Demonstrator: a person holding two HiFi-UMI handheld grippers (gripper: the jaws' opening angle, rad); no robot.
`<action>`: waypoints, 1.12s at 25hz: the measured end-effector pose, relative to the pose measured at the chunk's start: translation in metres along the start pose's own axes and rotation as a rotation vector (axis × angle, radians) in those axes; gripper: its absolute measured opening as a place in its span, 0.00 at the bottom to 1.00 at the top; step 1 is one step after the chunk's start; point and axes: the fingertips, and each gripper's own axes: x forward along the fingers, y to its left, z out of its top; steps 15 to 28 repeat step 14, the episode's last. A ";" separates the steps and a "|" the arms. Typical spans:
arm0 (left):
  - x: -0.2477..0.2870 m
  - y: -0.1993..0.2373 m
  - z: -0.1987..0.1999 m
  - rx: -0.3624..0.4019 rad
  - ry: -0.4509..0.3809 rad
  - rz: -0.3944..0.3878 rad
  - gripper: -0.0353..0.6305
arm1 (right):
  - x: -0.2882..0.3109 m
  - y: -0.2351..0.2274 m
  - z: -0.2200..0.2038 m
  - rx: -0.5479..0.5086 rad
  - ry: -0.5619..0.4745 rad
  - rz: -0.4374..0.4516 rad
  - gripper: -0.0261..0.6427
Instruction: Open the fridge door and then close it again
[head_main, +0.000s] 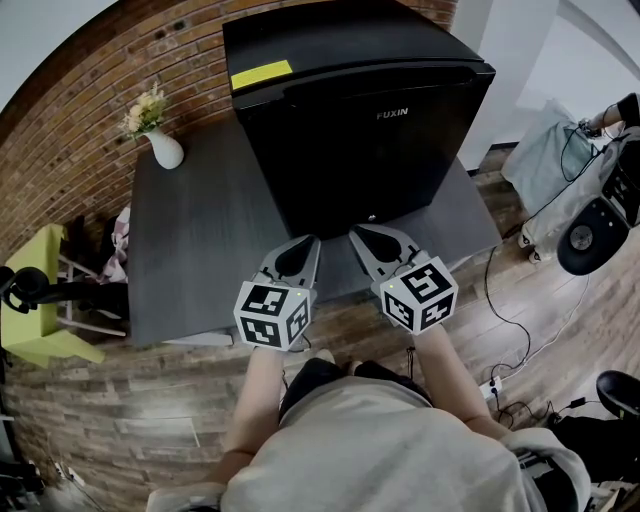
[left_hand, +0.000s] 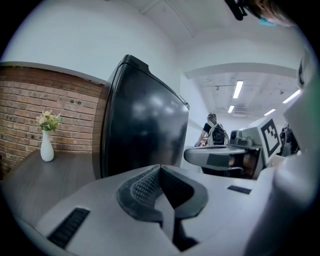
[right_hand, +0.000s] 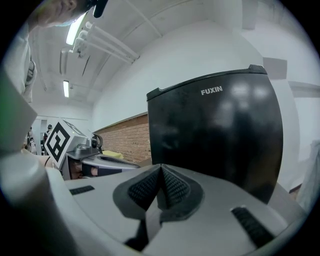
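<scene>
A small black fridge (head_main: 350, 110) stands on a dark grey table (head_main: 190, 240), its door shut and facing me. A yellow label sits on its top. My left gripper (head_main: 312, 240) is shut and empty, a little in front of the door's lower left. My right gripper (head_main: 355, 232) is beside it, also shut with nothing between its jaws. In the left gripper view the fridge (left_hand: 142, 135) fills the middle, with my left gripper (left_hand: 160, 167) short of it. The right gripper view shows my right gripper (right_hand: 161, 167) just before the glossy door (right_hand: 215, 135).
A white vase of flowers (head_main: 160, 140) stands on the table's far left, seen too as the vase (left_hand: 46, 145) by a brick wall (head_main: 90, 110). A yellow-green chair (head_main: 35, 300) is left of the table. Cables and wheeled gear (head_main: 590, 230) lie on the wooden floor at right.
</scene>
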 end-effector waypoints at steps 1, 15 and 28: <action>0.001 0.000 0.000 0.000 0.001 -0.002 0.06 | 0.000 0.000 0.000 0.000 0.002 0.001 0.04; 0.003 0.000 0.002 0.038 0.011 -0.004 0.06 | 0.000 -0.003 0.003 -0.004 -0.001 -0.001 0.04; 0.003 0.000 0.002 0.038 0.011 -0.004 0.06 | 0.000 -0.003 0.003 -0.004 -0.001 -0.001 0.04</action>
